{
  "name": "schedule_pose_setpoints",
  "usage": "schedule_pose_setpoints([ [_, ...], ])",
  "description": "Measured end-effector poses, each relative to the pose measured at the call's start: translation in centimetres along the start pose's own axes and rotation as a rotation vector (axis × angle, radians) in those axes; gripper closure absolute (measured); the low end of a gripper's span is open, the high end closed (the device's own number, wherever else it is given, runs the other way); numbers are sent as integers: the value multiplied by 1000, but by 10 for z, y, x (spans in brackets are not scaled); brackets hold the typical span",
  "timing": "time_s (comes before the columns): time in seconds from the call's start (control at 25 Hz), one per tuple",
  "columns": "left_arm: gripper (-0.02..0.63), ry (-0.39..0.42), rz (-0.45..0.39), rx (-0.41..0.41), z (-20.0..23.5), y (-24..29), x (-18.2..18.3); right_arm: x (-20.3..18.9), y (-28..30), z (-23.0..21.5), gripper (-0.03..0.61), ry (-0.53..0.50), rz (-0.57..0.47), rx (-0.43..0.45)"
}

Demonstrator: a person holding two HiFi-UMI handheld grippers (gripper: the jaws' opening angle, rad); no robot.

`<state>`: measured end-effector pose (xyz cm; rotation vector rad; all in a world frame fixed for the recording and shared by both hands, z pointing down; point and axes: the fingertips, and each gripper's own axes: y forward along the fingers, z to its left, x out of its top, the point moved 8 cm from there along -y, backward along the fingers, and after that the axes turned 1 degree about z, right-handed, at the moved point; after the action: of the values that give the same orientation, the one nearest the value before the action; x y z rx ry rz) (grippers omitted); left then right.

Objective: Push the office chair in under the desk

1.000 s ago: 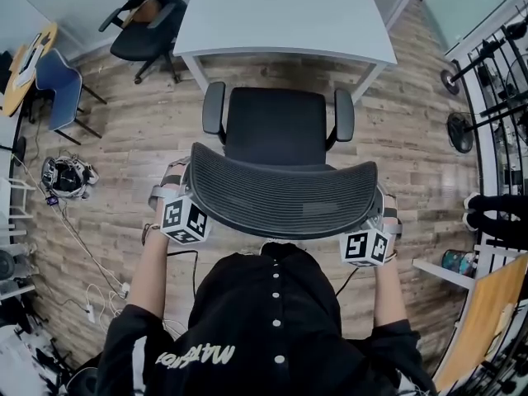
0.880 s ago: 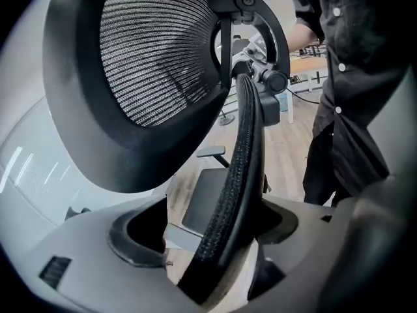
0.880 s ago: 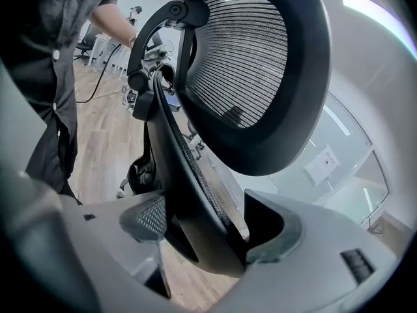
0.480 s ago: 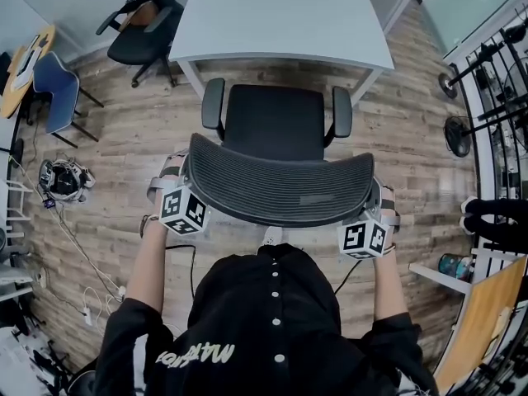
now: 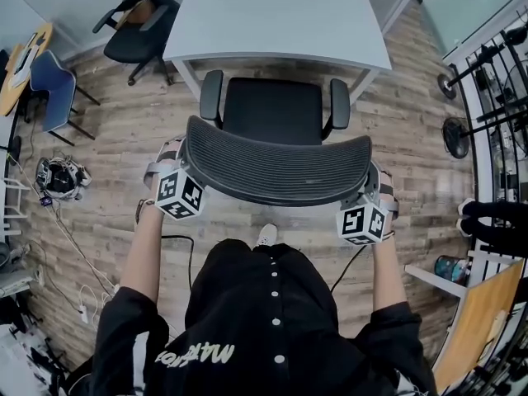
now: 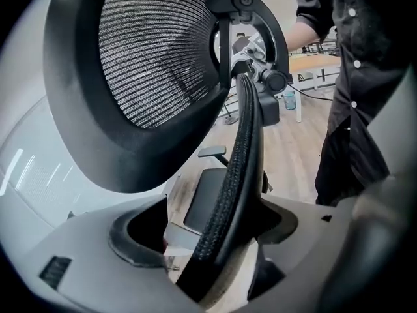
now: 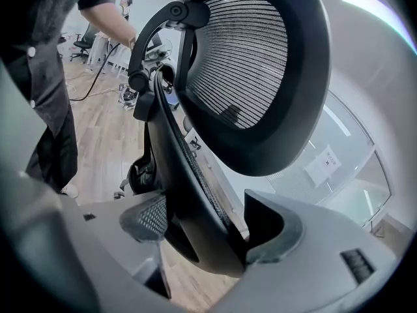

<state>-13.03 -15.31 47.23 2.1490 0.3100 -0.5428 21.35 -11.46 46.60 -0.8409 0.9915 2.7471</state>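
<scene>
The black office chair [image 5: 272,110] faces the white desk [image 5: 272,15], with its armrests just short of the desk's front edge. Its curved mesh backrest [image 5: 276,172] is nearest me. My left gripper [image 5: 176,162] is shut on the backrest's left edge, my right gripper [image 5: 376,185] on its right edge. In the left gripper view the backrest rim [image 6: 234,194] runs up between the jaws of the left gripper [image 6: 215,253], below the mesh headrest [image 6: 150,64]. The right gripper view shows the rim [image 7: 189,194] held the same way in the right gripper [image 7: 208,233].
A second black chair [image 5: 140,23] stands at the desk's left corner, with a blue chair [image 5: 49,81] and a wooden table [image 5: 21,56] further left. Gear [image 5: 58,176] and cables [image 5: 74,254] lie on the wood floor at left. A fan [image 5: 458,134] and racks [image 5: 503,81] line the right.
The chair has rolled forward toward the desk, with both grippers still holding the backrest and following it. The gap between the seat and the desk edge has shrunk.
</scene>
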Motion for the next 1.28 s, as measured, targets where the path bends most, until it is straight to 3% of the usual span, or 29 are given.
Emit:
schedule_pose_setpoints([
  [1.28, 224, 1, 10, -2, 69, 66, 11, -8, 69, -62, 233, 3, -4, -5],
])
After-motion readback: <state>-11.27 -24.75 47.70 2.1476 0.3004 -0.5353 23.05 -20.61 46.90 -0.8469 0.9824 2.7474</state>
